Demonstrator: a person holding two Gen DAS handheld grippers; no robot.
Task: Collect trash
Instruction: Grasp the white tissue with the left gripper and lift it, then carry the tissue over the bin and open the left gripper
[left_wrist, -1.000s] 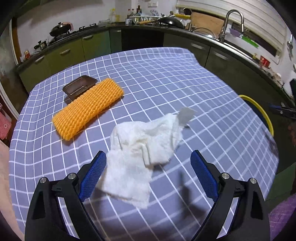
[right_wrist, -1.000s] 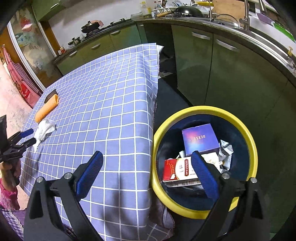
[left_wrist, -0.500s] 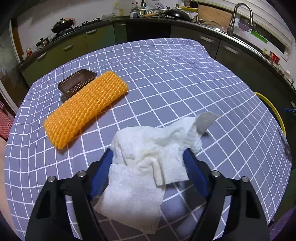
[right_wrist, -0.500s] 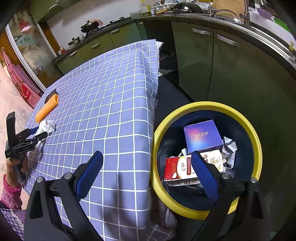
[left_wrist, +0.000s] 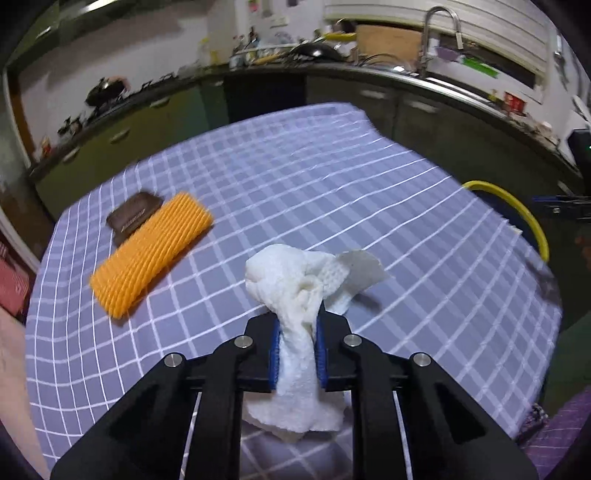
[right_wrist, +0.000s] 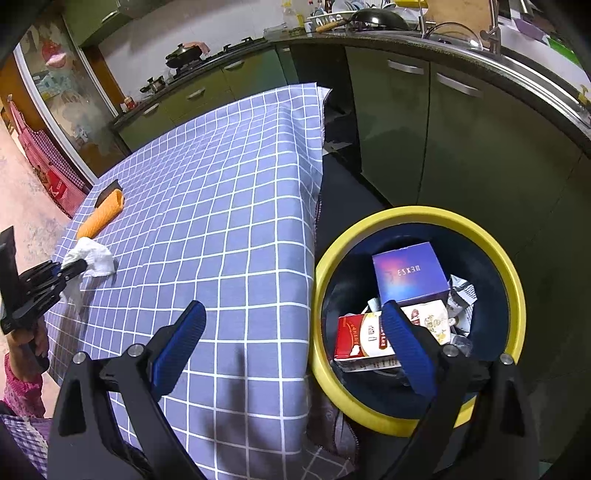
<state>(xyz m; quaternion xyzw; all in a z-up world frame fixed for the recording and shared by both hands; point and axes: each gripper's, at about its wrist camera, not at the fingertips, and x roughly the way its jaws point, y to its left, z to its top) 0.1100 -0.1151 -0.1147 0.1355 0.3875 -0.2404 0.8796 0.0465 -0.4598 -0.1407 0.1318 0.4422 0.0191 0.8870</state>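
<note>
My left gripper (left_wrist: 297, 334) is shut on a crumpled white paper towel (left_wrist: 301, 280) and holds it just above the blue checked tablecloth (left_wrist: 332, 192). The towel bulges out past the blue pads and hangs below them. It also shows in the right wrist view (right_wrist: 90, 256), pinched by the left gripper (right_wrist: 75, 266). My right gripper (right_wrist: 291, 326) is open and empty, above the table's edge and the yellow-rimmed trash bin (right_wrist: 513, 280). The bin holds a purple box (right_wrist: 406, 273), a red and white carton (right_wrist: 365, 341) and other packaging.
An orange ribbed foam sleeve (left_wrist: 151, 251) lies on the table at the left, partly over a brown plastic tray (left_wrist: 129, 218). The bin's yellow rim (left_wrist: 517, 210) shows past the table's right edge. Green kitchen cabinets (right_wrist: 461, 147) and a counter with a sink surround the table.
My left gripper has closed on the paper towel and lifted it off the cloth, bunching it. My right gripper has stayed open over the bin.
</note>
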